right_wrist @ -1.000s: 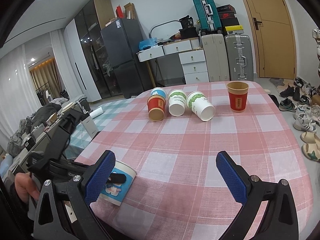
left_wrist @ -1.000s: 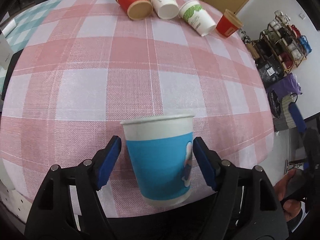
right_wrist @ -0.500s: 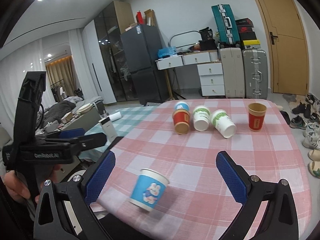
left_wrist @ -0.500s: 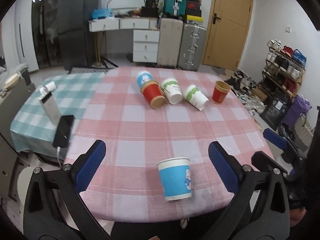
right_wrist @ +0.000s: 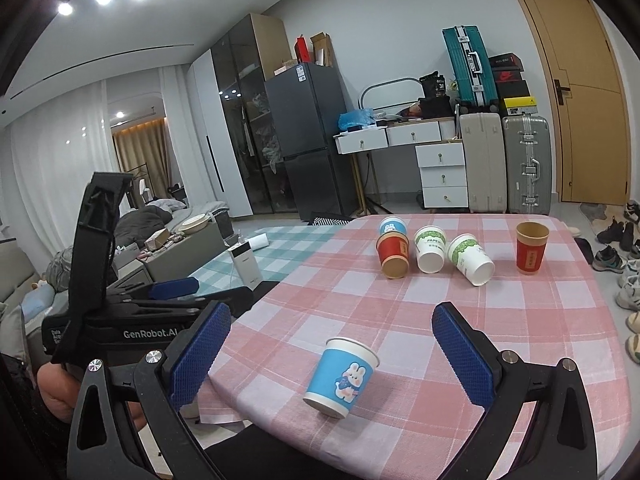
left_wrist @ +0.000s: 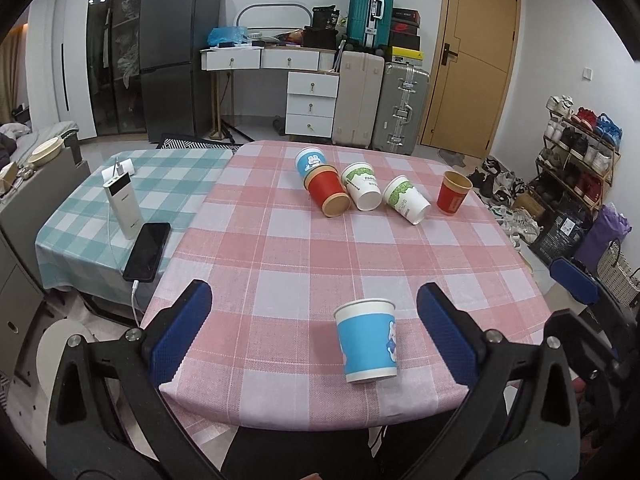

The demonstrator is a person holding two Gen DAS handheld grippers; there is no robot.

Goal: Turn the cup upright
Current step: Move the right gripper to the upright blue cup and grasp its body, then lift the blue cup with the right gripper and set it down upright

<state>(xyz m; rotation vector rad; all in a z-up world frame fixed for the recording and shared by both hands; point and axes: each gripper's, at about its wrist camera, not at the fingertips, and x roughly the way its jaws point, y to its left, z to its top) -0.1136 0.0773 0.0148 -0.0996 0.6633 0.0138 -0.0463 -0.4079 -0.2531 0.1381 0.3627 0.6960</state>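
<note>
A blue paper cup with a rabbit print (left_wrist: 367, 345) stands upright near the front edge of the pink checked table (left_wrist: 280, 248); it also shows in the right wrist view (right_wrist: 342, 376). My left gripper (left_wrist: 316, 332) is open and empty, pulled back above the table's front edge. My right gripper (right_wrist: 332, 344) is open and empty, held back from the cup. At the far side lie a blue cup (left_wrist: 309, 161), a red cup (left_wrist: 328, 192) and two white-green cups (left_wrist: 362, 186) (left_wrist: 406, 199) on their sides. A red cup (left_wrist: 452, 192) stands upright.
A phone (left_wrist: 147, 251) and a white power bank (left_wrist: 122, 204) lie on the teal checked table at the left. Suitcases, drawers and a fridge stand behind the table. A shoe rack (left_wrist: 580, 148) stands at the right.
My left gripper opened, let go of the blue cup standing upright, and drew back and up. The right gripper also rose and tilted.
</note>
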